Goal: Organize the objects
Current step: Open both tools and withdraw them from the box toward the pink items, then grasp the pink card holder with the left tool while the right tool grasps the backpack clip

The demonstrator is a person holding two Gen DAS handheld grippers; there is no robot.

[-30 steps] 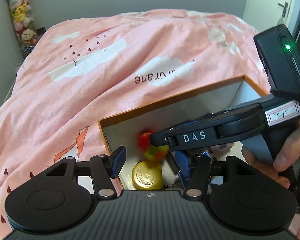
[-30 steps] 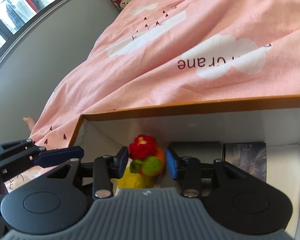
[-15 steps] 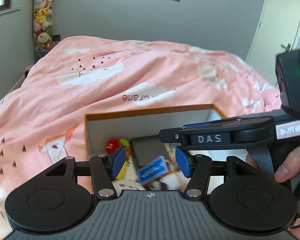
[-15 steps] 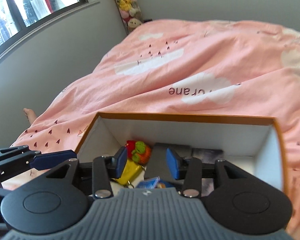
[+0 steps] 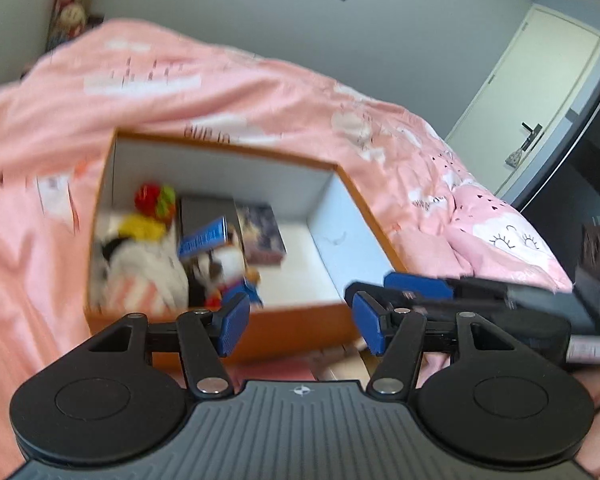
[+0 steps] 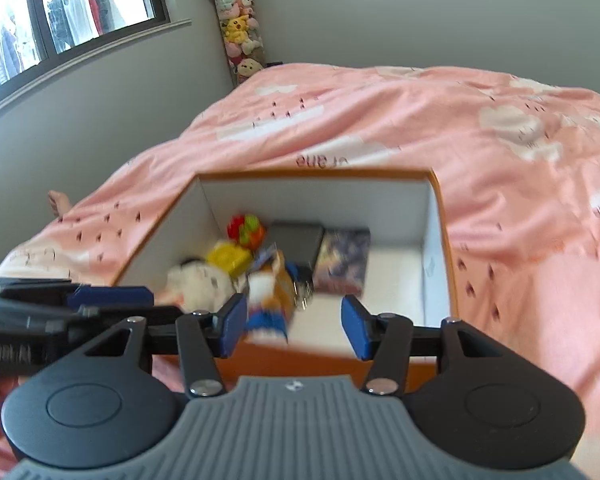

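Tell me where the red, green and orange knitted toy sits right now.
The red, green and orange knitted toy lies in the white-lined orange cardboard box, at its far left corner, beside the dark grey flat case and behind the yellow toy.

Soft daylight lit the room, coming from the window [image 6: 72,20] at far left in the right wrist view; no harsh shadows fell and no glare showed. Both views were smeared by motion blur: the things inside the box [image 5: 228,148] and the near left quilt [image 5: 28,240] lost their edges, while the far door [image 5: 540,92] stayed fairly sharp. Fisheye distortion bent the walls, and the corners went black.
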